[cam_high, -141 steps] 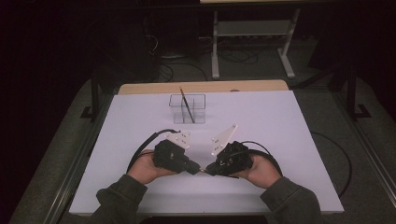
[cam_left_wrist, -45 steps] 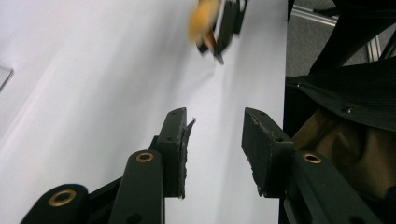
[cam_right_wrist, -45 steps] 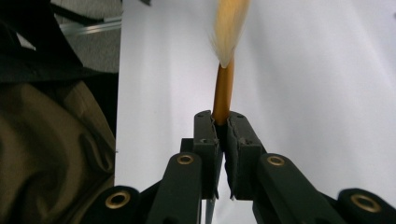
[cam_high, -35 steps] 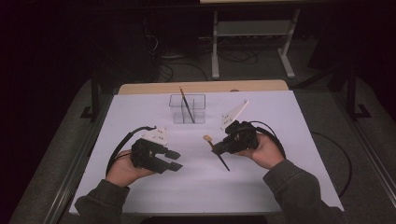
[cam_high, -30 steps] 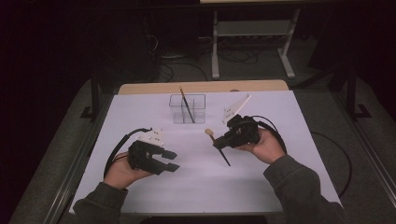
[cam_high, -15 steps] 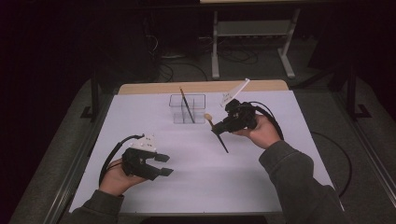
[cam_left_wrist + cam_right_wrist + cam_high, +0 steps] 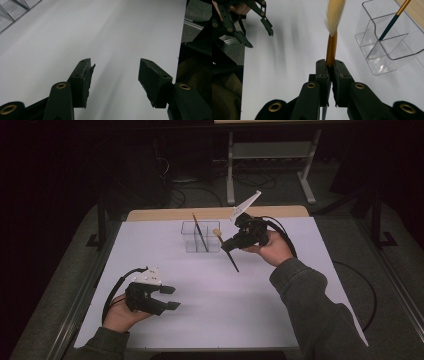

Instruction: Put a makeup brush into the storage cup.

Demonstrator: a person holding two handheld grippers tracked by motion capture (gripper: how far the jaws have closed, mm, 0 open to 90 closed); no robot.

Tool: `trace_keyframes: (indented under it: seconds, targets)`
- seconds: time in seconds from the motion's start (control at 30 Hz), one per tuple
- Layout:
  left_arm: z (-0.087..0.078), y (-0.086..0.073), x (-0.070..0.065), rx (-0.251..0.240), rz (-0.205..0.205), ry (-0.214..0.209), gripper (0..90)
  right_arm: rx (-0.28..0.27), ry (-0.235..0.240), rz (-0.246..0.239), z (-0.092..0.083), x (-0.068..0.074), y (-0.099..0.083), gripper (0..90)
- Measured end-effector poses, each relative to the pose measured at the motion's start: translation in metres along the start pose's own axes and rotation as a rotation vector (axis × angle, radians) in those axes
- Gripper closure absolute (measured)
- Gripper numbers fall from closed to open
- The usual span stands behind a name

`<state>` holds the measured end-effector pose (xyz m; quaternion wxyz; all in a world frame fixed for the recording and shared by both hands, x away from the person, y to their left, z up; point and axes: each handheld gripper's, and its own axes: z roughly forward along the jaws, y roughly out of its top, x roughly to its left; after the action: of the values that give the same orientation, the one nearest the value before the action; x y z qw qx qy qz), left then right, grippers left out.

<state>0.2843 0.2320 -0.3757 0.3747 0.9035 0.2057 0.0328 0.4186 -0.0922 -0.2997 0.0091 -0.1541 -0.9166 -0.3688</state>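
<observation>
Carrying the brush [image 7: 228, 251] clamped at its gold collar, the right gripper [image 7: 235, 240] has moved up beside the clear holder [image 7: 201, 237] since a second ago, likely to drop it in, while the left gripper [image 7: 169, 297], empty, has just been opening.

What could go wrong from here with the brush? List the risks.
1. The right gripper clamps the brush near its bristle end, so the long dark handle hangs free and may swing into the clear holder.
2. Another brush already leans in the holder; the incoming one could knock it or tip the light container.
3. The bristles point up; an insertion handle-first needs careful aim.
</observation>
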Motion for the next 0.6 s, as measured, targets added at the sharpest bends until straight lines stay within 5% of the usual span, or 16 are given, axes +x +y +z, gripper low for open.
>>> trace_keyframes:
  seconds: [0.6]
  targets:
    - [0.0,-0.008,0.003,-0.015,-0.026,0.036,39.1,-0.019,-0.007,0.001,0.003,-0.017,0.03,82.8]
